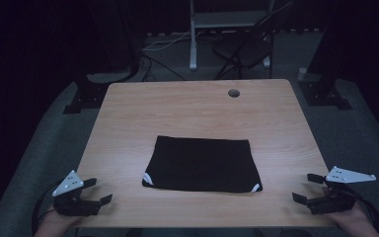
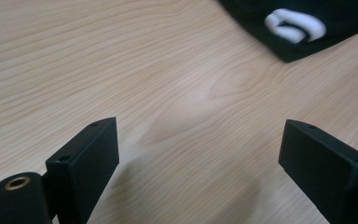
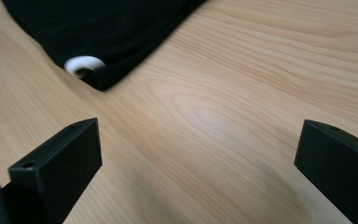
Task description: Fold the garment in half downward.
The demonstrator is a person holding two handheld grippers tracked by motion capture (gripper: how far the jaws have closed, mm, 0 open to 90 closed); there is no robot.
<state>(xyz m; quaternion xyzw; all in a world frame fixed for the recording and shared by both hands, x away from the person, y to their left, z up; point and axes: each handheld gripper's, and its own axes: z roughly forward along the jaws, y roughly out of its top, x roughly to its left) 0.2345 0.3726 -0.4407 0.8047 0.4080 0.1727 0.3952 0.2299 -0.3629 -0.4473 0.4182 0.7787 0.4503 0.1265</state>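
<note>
Presently, the left gripper (image 1: 100, 191) and right gripper (image 1: 306, 187) are held wide-jawed at the table's (image 1: 187, 106) near corners. Bare wood is left between each and the folded black cloth (image 1: 202, 163).

Your left black two-jaw gripper (image 1: 100, 190) and right black two-jaw gripper (image 1: 306, 187) each carry a pale grey three-cornered plate dotted with small holes. Their jaws are flat, matte black blocks with small screw holes. A brass-ringed hole sits beside the left one's jaw. Dark cables trail behind both.
</note>
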